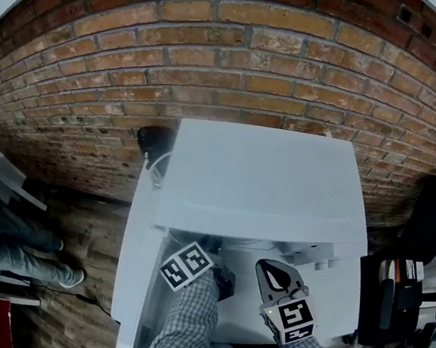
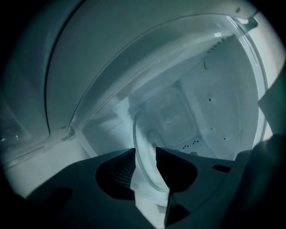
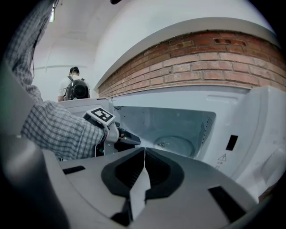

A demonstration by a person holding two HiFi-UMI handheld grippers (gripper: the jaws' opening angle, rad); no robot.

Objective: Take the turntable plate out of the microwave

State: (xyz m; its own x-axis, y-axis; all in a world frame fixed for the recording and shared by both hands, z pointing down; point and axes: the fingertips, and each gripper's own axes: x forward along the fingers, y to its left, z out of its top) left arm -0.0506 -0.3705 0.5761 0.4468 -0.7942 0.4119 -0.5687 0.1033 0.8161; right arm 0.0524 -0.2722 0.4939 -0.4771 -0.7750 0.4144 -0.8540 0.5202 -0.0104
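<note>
Clear round glass turntable plate (image 3: 175,144) is lying inside the white microwave (image 1: 265,171). Left gripper (image 2: 145,156) is straddling its rim, jaws spread. Right gripper (image 3: 144,154) is waiting outside, pressed together. Probably best: seat rim deep, pinch gently, lift level.

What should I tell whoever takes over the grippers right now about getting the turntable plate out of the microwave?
Left gripper: open, inside the microwave, with the turntable plate rim seemingly between its jaws, unclamped.
Right gripper: shut, empty, in front of the opening.
Done: cavity open, left gripper at the plate.
Left: close on the rim, lift, draw the plate out.
</note>
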